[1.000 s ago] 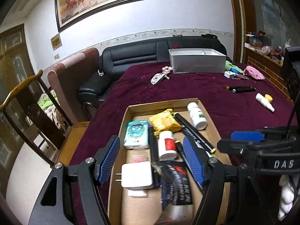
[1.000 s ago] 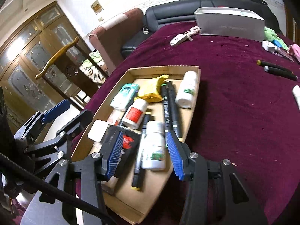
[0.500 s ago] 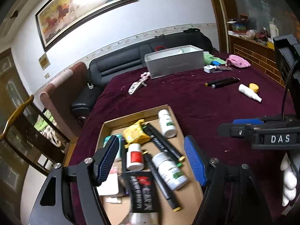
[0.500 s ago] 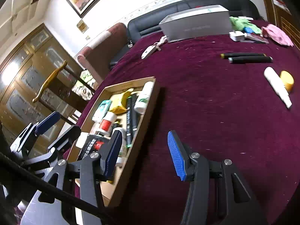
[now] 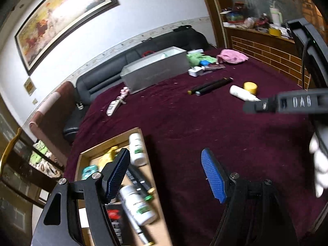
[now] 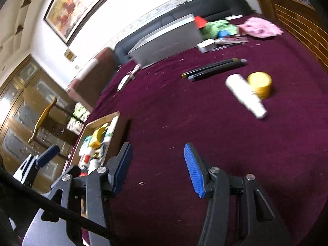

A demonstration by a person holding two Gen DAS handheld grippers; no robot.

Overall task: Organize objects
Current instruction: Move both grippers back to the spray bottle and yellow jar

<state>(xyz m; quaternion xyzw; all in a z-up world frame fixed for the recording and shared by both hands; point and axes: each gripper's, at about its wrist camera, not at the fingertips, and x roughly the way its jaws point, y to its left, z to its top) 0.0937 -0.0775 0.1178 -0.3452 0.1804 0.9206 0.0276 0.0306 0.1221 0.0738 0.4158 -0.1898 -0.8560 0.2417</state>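
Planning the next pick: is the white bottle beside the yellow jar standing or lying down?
Lying down. The white bottle rests lengthwise on the maroon tablecloth, its side against the yellow jar.

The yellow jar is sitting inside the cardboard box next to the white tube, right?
Not quite. The yellow jar does sit next to the white tube, but both lie out on the purple tablecloth, far from the cardboard box. The right wrist view shows this clearly.

A large framed painting (image 5: 61, 22) hangs on a white wall (image 5: 155, 6) above a black leather sofa (image 5: 131, 61) at the maroon-covered tabletop's (image 5: 205, 127) far edge.
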